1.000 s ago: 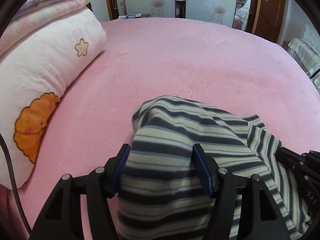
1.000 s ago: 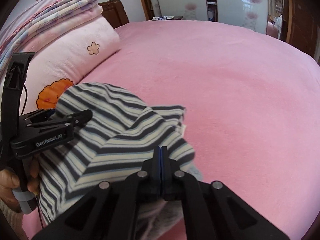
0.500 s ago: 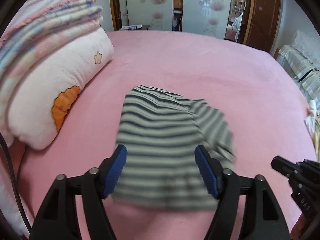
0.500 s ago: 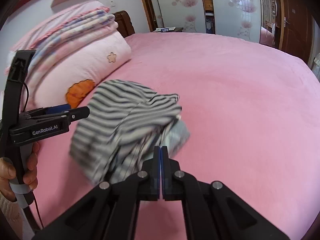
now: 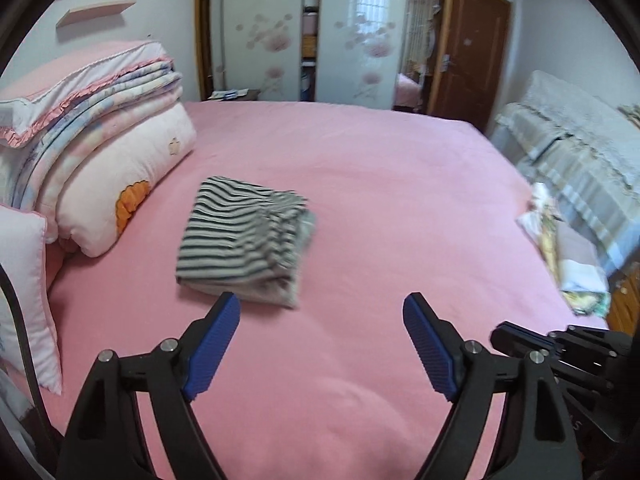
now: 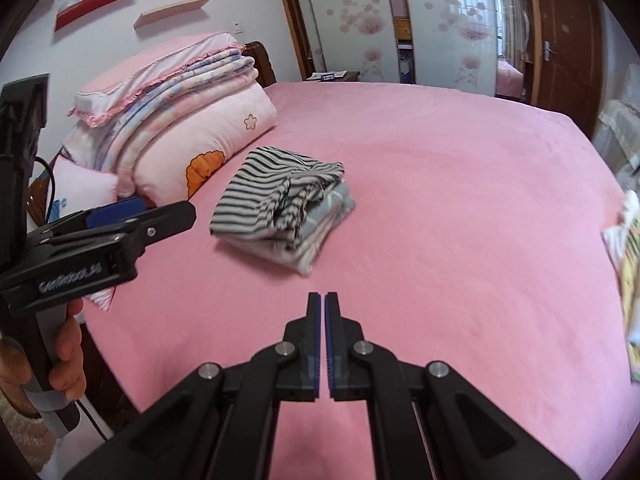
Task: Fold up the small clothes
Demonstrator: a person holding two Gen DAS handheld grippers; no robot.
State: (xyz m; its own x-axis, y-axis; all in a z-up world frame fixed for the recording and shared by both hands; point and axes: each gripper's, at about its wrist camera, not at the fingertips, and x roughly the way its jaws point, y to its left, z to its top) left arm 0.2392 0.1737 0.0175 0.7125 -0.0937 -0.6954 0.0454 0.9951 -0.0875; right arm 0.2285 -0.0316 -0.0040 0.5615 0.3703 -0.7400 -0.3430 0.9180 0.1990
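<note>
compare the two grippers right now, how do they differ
The left gripper has its jaws spread wide, while the right gripper has its jaws nearly together with only a thin slit between them. Both are empty, both hang over the pink bed, short of the folded striped garment.

Left tool (image 5: 322, 320) gapes wide; right tool (image 6: 323, 300) pinched together.

striped garment (image 5: 244, 240): dark grey and cream stripes; pale blue-grey layer at right edge
bed (image 5: 380, 184): plain pink cover
pillow (image 5: 120, 176): pale pink, orange print, small flower outline
folded quilts (image 5: 88, 84): pink with lilac-blue bands, upper left
left tool (image 5: 320, 344): black, blue pads
right tool (image 6: 323, 328): black, blue pads
door (image 5: 468, 52): brown
</note>
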